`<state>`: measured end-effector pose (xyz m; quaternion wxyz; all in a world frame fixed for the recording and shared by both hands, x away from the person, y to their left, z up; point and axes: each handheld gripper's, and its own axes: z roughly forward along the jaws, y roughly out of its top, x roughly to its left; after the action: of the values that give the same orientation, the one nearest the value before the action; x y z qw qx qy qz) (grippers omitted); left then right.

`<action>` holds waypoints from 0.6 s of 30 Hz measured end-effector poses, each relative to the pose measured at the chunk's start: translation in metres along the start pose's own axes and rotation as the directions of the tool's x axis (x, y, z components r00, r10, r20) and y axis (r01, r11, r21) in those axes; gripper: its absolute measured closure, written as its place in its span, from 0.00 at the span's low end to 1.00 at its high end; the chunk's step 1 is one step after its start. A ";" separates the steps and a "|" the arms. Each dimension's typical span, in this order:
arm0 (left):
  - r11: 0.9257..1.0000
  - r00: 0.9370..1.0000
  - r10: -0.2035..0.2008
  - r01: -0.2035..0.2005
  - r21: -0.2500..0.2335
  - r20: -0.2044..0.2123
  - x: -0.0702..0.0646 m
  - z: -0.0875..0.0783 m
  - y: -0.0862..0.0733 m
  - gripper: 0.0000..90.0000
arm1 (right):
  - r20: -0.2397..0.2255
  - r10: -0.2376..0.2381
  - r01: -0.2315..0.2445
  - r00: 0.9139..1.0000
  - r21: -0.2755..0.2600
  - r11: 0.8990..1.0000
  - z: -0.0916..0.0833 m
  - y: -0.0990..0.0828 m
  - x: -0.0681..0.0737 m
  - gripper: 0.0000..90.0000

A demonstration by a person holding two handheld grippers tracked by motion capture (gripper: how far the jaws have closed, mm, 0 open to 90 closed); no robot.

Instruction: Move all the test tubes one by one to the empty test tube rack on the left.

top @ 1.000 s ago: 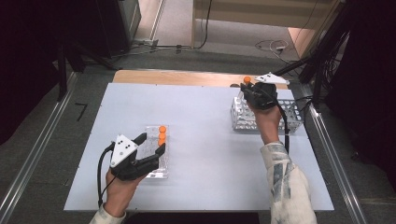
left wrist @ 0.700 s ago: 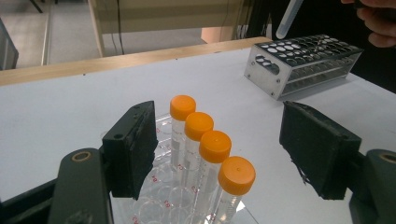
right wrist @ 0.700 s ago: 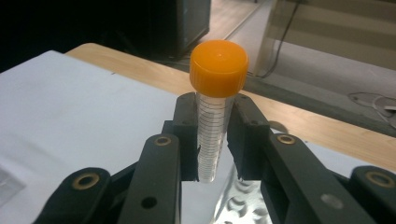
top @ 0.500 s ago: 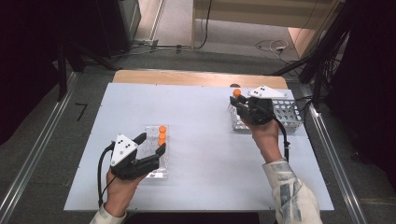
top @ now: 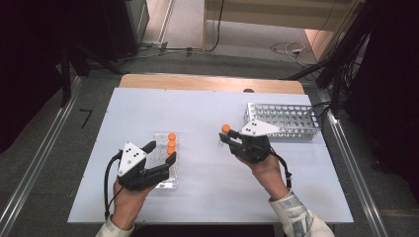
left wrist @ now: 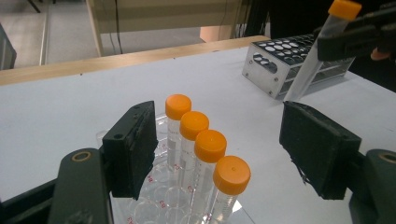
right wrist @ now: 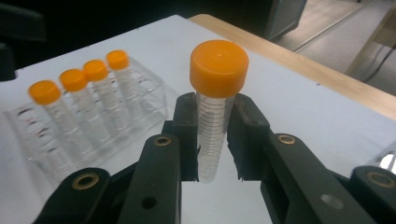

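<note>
Left gripper (top: 160, 153), jaws apart, straddles the clear rack (top: 164, 160) holding four orange-capped tubes (left wrist: 205, 144). Right gripper (top: 226, 139) is clamped on an orange-capped tube (right wrist: 215, 116), mid-table between clear rack and metal rack (top: 282, 120). Likely transfer step: next, lower the tube upright into a free clear-rack hole. The right gripper view shows the tube's graduations; the high view doesn't.
</note>
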<state>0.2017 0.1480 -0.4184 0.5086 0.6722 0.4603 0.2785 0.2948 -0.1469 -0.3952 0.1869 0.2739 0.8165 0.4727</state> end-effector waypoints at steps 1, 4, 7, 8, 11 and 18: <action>1.000 1.000 0.001 -0.001 -0.001 0.001 0.000 0.000 0.000 0.30 | -0.011 0.001 -0.001 1.000 0.003 1.000 0.001 -0.002 0.004 0.80; 1.000 1.000 0.002 -0.002 -0.002 0.007 -0.001 0.000 0.000 0.30 | -0.040 -0.009 0.010 0.999 0.011 1.000 0.003 -0.006 0.014 0.80; 1.000 1.000 0.004 -0.004 -0.003 0.011 -0.003 -0.001 0.000 0.30 | -0.065 -0.020 0.021 0.998 0.018 1.000 0.004 -0.010 0.023 0.80; 1.000 1.000 0.007 -0.007 -0.002 0.013 -0.004 -0.001 0.000 0.30 | -0.073 -0.024 0.026 0.997 0.019 0.999 0.005 -0.012 0.026 0.80; 1.000 1.000 0.009 -0.009 -0.001 0.020 -0.006 -0.001 0.001 0.30 | -0.096 -0.032 0.034 0.995 0.023 0.999 0.006 -0.016 0.033 0.80; 1.000 0.999 0.023 -0.023 -0.004 0.041 -0.012 -0.001 0.001 0.31 | -0.134 -0.045 0.051 0.990 0.047 0.998 0.011 -0.025 0.046 0.80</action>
<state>0.1961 0.1382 -0.4158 0.5159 0.6821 0.4416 0.2713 0.2578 -0.1208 -0.4242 0.1363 0.2266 0.8452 0.4644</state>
